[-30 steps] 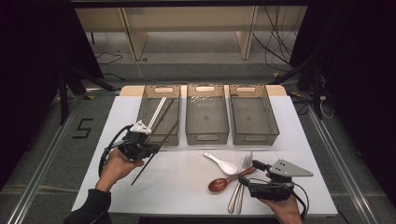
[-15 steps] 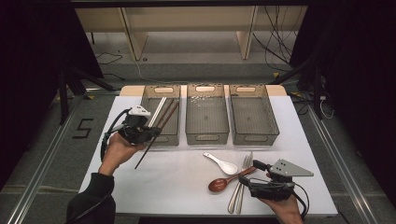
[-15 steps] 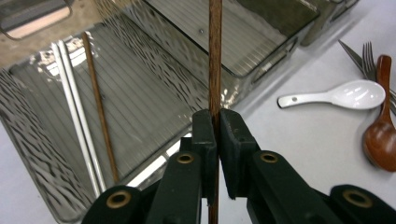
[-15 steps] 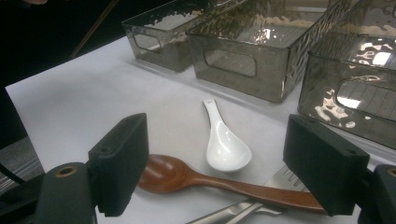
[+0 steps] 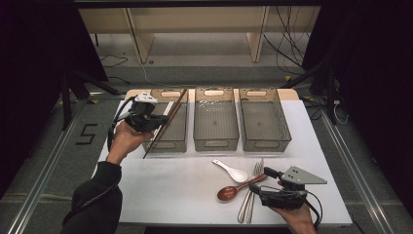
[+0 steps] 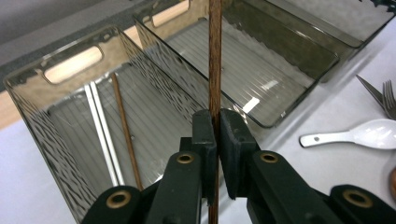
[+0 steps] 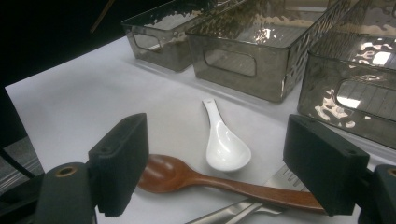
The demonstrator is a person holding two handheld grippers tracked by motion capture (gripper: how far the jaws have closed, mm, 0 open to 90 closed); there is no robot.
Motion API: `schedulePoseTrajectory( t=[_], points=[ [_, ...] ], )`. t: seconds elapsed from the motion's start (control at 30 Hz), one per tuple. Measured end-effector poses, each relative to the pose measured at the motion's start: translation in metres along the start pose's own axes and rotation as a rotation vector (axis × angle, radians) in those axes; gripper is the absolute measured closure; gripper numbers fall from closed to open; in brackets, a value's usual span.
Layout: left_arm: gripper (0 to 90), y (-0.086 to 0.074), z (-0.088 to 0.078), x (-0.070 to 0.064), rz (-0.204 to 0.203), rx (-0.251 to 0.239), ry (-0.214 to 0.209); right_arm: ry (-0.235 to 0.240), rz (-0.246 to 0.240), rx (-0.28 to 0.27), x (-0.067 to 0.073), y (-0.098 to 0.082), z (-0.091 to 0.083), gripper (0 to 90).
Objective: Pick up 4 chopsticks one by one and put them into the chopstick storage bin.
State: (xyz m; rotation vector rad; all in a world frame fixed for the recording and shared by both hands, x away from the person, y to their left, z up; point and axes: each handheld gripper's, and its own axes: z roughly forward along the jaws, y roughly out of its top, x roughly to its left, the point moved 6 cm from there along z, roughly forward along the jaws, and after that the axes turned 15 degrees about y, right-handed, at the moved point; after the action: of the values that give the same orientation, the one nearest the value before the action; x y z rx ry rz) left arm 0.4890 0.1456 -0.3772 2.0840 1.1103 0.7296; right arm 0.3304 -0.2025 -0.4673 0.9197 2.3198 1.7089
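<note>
Wooden chopstick [image 5: 164, 123], clenched in the left tool [image 5: 155, 122], slants up toward the bins.

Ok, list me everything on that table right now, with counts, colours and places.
Bins: three, smoky clear plastic, side by side along the far edge of the table.
Chopsticks in the left bin: one brown, two white, lying on its floor.
Held chopstick: one, brown, tilted above the left bin.
White spoon: one, on the table in front of the middle bin.
Wooden spoon: one, reddish brown, near edge, its handle across the forks.
Forks: two, silver, near edge.
Table: one, white.
Left tool: black, shut on the held chopstick.
Right tool: black, open, astride the wooden spoon.
</note>
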Motion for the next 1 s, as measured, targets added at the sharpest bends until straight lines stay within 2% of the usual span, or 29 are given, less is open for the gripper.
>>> schedulePoseTrajectory(
  t=[0.33, 0.43, 0.67, 0.77, 1.0],
  points=[
    [84.4, 0.027, 0.016, 0.005, 0.037, -0.019, 0.023, 0.000, 0.001, -0.002, 0.000, 0.000, 0.000, 23.2],
    [84.4, 0.033, 0.022, 0.006, 0.053, -0.011, 0.031, 0.000, 0.001, -0.001, -0.001, 0.000, 0.000, 23.2],
    [84.4, 0.040, 0.037, 0.014, 0.047, -0.001, 0.046, 0.003, 0.005, -0.002, 0.000, 0.000, -0.001, 23.1],
    [84.4, 0.041, 0.041, 0.018, 0.028, -0.016, 0.055, 0.002, 0.005, -0.003, 0.000, 0.000, -0.001, 23.1],
    [84.4, 0.041, 0.050, 0.026, 0.014, -0.021, 0.071, 0.004, 0.005, -0.003, 0.000, 0.000, 0.000, 23.1]
  ],
)
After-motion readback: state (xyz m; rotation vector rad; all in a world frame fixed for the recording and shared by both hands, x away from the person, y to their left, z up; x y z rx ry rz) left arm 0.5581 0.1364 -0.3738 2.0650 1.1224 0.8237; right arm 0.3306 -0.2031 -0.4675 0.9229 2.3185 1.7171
